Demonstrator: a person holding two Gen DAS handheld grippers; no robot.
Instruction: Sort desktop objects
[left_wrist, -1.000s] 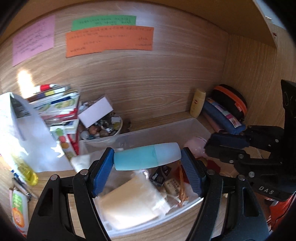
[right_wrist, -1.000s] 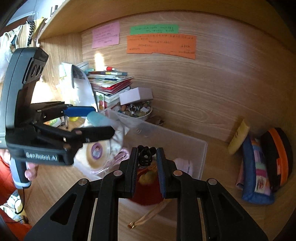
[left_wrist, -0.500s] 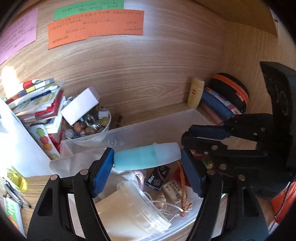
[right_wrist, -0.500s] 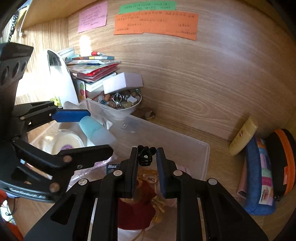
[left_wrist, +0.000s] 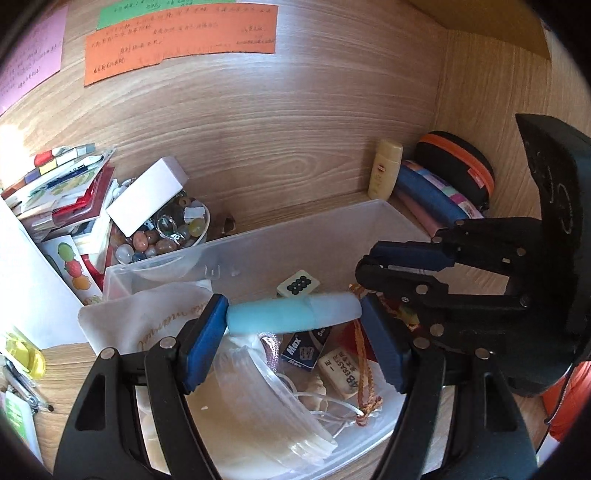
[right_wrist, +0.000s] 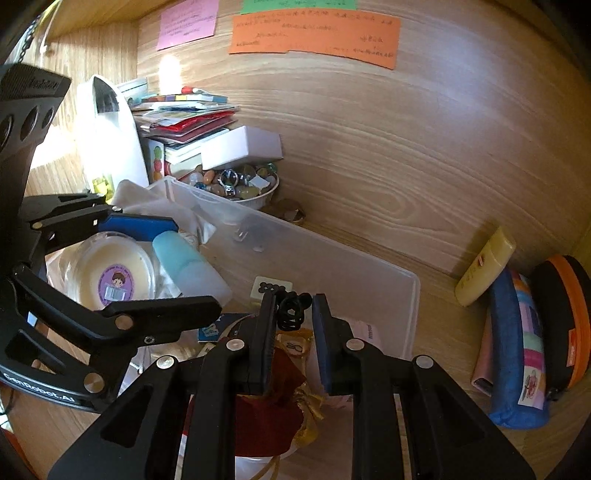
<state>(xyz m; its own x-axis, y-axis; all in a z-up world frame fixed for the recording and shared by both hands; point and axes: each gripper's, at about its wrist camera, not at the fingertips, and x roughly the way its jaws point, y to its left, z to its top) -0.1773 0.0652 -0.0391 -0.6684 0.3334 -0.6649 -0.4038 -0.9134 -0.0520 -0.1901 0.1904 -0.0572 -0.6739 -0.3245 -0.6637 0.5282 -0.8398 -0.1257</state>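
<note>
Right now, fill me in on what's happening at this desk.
A person is sorting desk clutter with a gripper in each hand. The left gripper holds a light blue tube lengthwise between its fingers, over the clear plastic bin. The right gripper pinches a small black hair clip, also over the bin. Inside lie an eraser, a red pouch and a round lidded container.

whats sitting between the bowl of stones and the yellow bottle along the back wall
In the right wrist view, a small brown object lies just right of the bowl of stones; from there to the yellow bottle it is bare wooden desktop behind the clear bin.
</note>
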